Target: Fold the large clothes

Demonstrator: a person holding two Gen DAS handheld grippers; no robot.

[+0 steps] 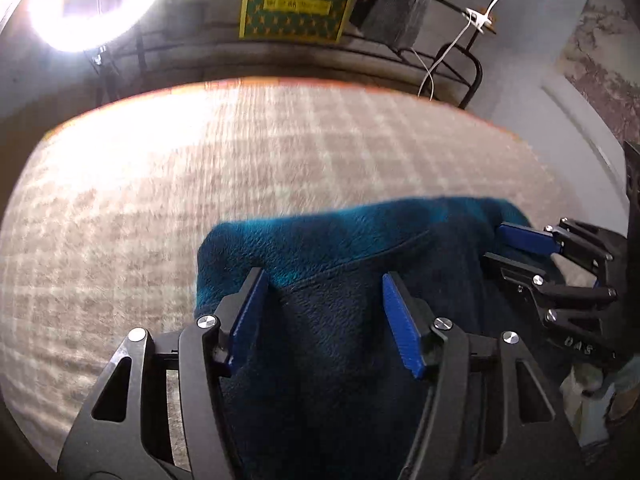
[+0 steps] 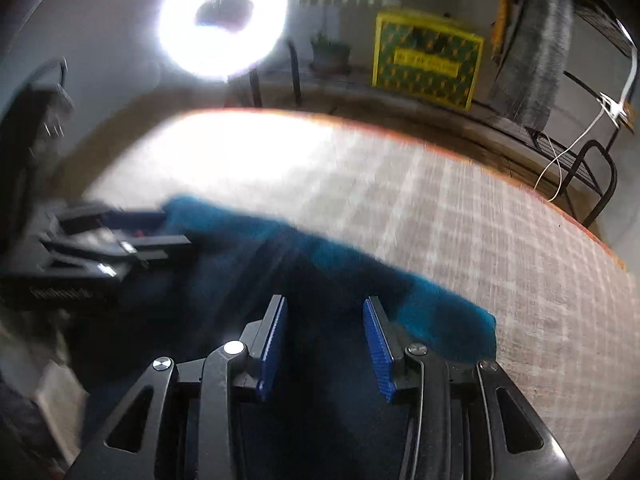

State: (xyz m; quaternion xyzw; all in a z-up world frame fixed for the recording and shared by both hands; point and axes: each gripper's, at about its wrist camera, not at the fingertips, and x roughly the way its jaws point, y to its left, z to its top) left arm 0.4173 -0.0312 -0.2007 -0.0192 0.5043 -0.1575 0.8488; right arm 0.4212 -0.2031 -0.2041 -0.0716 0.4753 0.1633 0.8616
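A dark blue fleece garment (image 1: 340,248) hangs at the near edge of a table with a checked cloth (image 1: 200,168); its top edge looks teal in the light. My left gripper (image 1: 324,280) has its jaws apart with fleece bunched between the blue pads. My right gripper (image 2: 326,304) also has its jaws apart over the garment (image 2: 312,264), fabric lying between the pads. Each gripper shows in the other view: the right one (image 1: 520,240) at the garment's right end, the left one (image 2: 160,232) at its left end. Both views are motion-blurred.
A bright ring light (image 2: 222,20) stands beyond the table. A yellow-and-green box (image 1: 296,4) and a black metal rack (image 1: 460,60) with a white cable are behind the far edge. The table's far edge (image 2: 400,128) has an orange rim.
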